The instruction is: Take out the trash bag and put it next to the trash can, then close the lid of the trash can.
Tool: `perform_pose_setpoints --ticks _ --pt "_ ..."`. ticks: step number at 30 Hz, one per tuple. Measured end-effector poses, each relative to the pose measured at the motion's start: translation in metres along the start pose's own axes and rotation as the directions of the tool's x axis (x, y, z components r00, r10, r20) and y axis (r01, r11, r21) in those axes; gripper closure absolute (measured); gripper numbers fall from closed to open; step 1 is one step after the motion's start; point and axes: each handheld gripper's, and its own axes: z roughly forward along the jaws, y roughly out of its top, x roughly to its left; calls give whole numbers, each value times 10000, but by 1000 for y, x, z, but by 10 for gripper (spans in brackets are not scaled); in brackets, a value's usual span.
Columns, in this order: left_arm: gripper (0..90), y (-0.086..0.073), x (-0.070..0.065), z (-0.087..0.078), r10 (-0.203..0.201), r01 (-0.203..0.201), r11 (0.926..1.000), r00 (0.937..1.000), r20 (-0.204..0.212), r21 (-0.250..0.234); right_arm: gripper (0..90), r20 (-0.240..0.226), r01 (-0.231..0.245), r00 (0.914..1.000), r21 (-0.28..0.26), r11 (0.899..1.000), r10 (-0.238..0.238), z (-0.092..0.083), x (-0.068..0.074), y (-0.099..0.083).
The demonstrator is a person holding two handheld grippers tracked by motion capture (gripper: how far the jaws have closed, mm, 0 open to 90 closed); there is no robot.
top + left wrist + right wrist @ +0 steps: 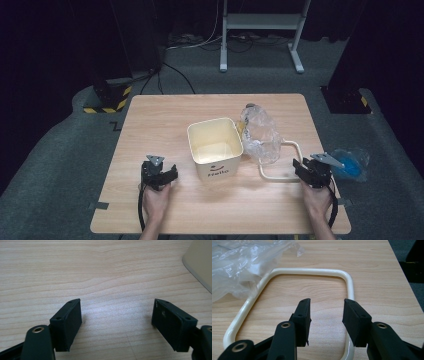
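Because the right gripper (325,315) sits right at the cream handle (312,271), that closeness is what the coming move turns on: the handle is a loop of tube lying flat on the table (165,112), and in the right gripper view its near right run passes under or just beside the right-hand jaw, while the far bar crosses ahead of both jaws. The loop's long sides run from the gripper toward the bucket (215,147), so a grasp would have to close across the tube rather than along it. The jaws stand about half apart with only bare wood between the pads, pressing on nothing; whether the right pad already touches the tube I cannot tell, since the jaw hides that spot. In the high view the handle (280,175) lies at the table's right, between the bucket and the right gripper (309,172), with its far end under a crumpled clear bag (260,132) that leans against the bucket's right side. The left gripper (160,175) rests well apart on the bucket's other side, jaws wide over bare table (100,270), a corner of the bucket (200,262) at its view's edge. The right hand is clearly nearer.
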Motion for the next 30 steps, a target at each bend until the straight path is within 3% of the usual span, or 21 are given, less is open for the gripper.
perform_pose_setpoints --ticks 30 --pt "240 0 0 0 11 -11 10000 10000 35 -8 619 575 -45 9983 453 9990 19 14 -10 -2"
